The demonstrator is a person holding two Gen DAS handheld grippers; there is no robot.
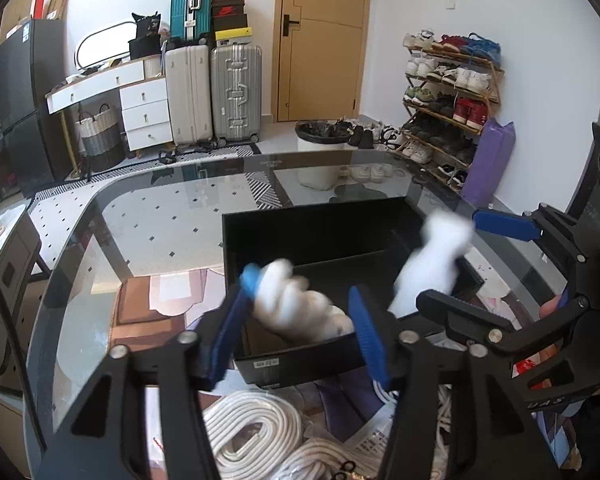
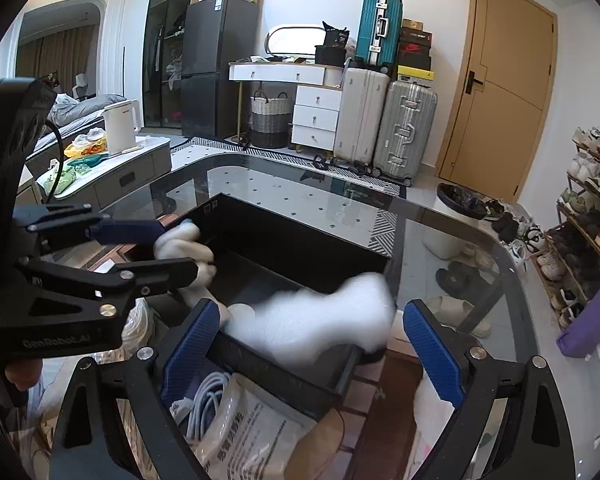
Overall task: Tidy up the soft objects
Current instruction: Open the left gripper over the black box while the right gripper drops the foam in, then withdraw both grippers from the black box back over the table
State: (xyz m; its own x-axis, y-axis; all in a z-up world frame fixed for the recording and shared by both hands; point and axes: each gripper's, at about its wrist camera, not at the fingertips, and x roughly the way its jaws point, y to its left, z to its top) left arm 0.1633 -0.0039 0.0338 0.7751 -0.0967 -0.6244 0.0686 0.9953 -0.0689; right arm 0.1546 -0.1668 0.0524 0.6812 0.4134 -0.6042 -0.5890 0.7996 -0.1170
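**Releasing soft items into the organizer box**

My left jaws (image 1: 302, 312) stand wide, as do my right jaws (image 2: 314, 338); neither grips. Two white soft items are in motion blur: one (image 1: 304, 308) between my left jaws, one (image 2: 324, 320) between my right jaws, both over the black box (image 2: 300, 240) on the glass bench (image 2: 440, 240). Recommended: keep both jaws spread and clear the box rim before lifting. Count: two soft items, one box.

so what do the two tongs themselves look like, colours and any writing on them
Both are the same build: black plastic frames with triangular cut-outs and silver round rivets at the joints. The left tongs and the right tongs each carry blue ribbed pads on the fingers. The left body shows pale lettering, GenRobot AI as far as it reads, in the right wrist view. A black cable loops behind it.
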